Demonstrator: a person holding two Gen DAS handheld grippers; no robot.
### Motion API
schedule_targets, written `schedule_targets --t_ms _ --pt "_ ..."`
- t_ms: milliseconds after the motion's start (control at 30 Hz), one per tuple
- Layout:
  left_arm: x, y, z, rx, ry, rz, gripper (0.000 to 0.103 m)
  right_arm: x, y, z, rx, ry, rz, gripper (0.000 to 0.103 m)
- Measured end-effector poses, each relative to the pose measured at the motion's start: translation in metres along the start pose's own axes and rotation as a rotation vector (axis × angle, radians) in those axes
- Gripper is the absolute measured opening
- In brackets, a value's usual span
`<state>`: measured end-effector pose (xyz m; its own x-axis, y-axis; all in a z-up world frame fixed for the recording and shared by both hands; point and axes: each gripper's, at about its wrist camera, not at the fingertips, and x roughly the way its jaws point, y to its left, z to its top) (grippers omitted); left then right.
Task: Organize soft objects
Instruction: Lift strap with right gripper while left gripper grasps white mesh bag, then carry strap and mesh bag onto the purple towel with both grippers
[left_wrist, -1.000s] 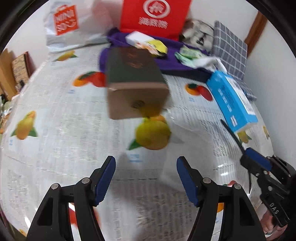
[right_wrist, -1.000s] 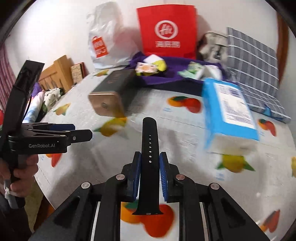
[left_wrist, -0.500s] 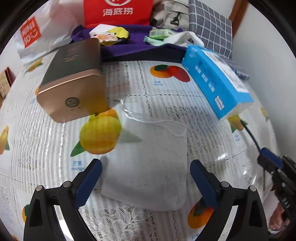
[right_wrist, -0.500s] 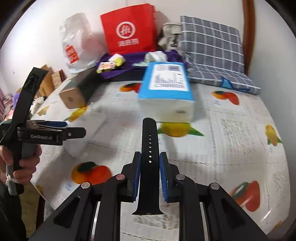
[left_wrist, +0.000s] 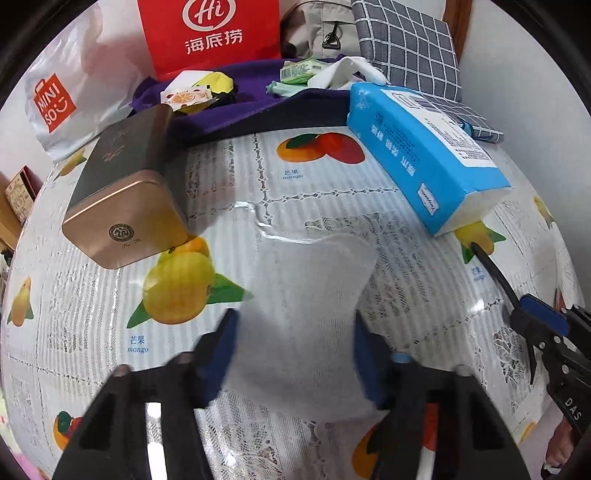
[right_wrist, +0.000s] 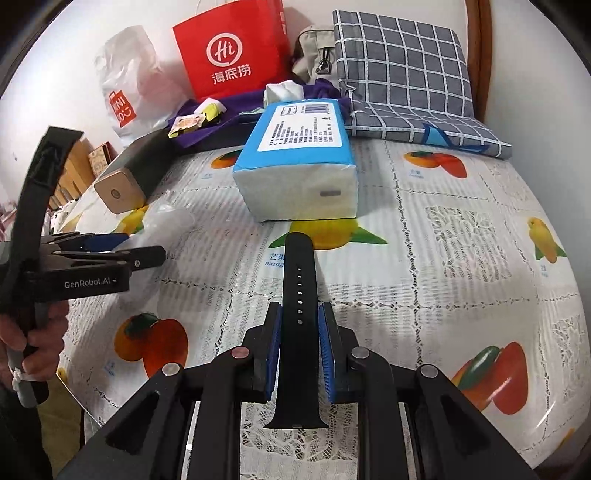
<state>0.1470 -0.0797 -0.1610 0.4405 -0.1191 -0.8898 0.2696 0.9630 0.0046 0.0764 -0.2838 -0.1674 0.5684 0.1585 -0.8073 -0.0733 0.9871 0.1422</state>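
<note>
Your left gripper (left_wrist: 295, 354) is closing, its fingers either side of a clear pouch (left_wrist: 314, 295) lying on the worktop (left_wrist: 424, 266). Your right gripper (right_wrist: 299, 343) pinches a black strap (right_wrist: 299, 295). Beyond its fingers lies a blue tissue pack (right_wrist: 299, 162), a gold tin (left_wrist: 125, 195) further left.
</note>
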Motion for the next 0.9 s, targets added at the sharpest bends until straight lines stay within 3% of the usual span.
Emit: schedule_targets --t_ms 100,200,567,900 --pt "-0.001 0.005 0.001 -0.021 0.005 0.006 0.019 0.000 0.002 0.001 -0.005 0.007 0.000 0.020" --pt "-0.004 0.015 -0.003 -0.049 0.017 -0.004 0.009 -0.003 0.003 0.003 -0.010 0.004 0.004 0.020" --pt "-0.039 0.053 -0.015 -0.142 -0.029 0.017 0.008 -0.030 0.009 0.017 -0.015 -0.050 0.036 0.020" --pt "-0.074 0.079 0.009 -0.204 -0.103 0.022 0.008 -0.060 0.024 0.053 -0.061 -0.134 0.048 0.020"
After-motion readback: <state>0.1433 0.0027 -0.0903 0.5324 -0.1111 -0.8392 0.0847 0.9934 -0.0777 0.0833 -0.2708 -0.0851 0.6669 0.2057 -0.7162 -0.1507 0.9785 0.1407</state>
